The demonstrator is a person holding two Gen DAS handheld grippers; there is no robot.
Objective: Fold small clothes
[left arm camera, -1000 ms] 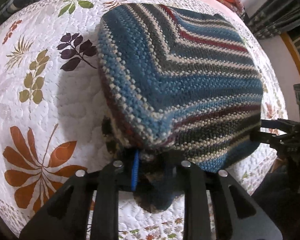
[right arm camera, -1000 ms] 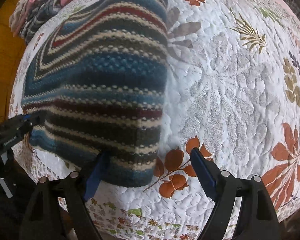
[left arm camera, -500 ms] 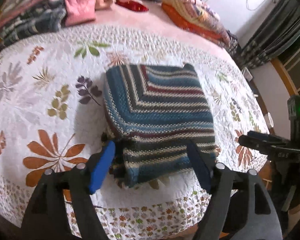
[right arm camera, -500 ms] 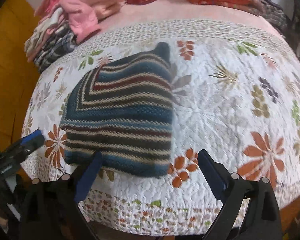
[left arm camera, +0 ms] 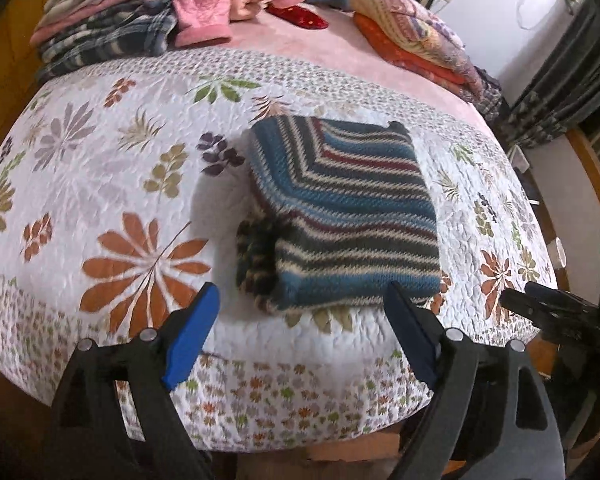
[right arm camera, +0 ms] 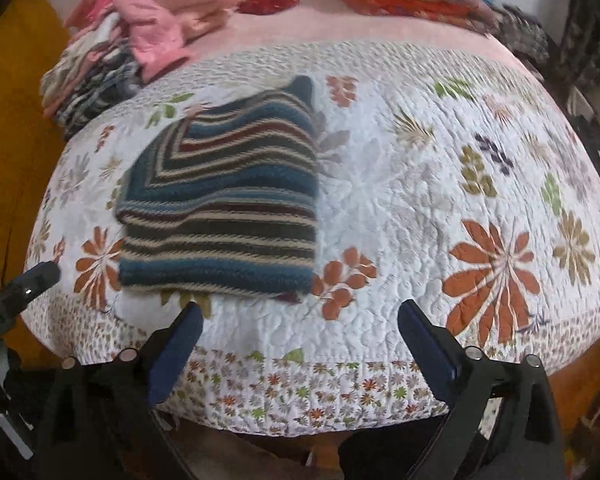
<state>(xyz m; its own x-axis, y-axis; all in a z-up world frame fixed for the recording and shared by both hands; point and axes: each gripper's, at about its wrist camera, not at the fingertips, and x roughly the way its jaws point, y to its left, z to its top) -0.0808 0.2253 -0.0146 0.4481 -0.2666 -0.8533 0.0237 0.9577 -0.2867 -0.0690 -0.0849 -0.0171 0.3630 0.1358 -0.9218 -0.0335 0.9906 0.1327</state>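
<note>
A striped knit sweater (left arm camera: 340,208) in blue, grey, cream and dark red lies folded into a square on the floral quilt (left arm camera: 112,184). A cuff bulges out at its near left corner. My left gripper (left arm camera: 300,320) is open, held back from the sweater's near edge, with nothing between its blue pads. In the right wrist view the same sweater (right arm camera: 228,208) lies left of centre. My right gripper (right arm camera: 300,332) is open too, just off the quilt's near edge and empty. The right gripper's tip (left arm camera: 548,308) shows at the right of the left wrist view.
A pile of folded clothes (left arm camera: 112,28) with a pink garment (left arm camera: 216,0) on top sits at the far left of the bed. Folded orange and patterned blankets (left arm camera: 412,36) lie at the far right. Dark curtains (left arm camera: 572,80) hang on the right.
My left gripper opened and let go of the sweater's near corner. Both grippers drew back toward the bed's near edge, and the folded sweater stayed on the quilt.
</note>
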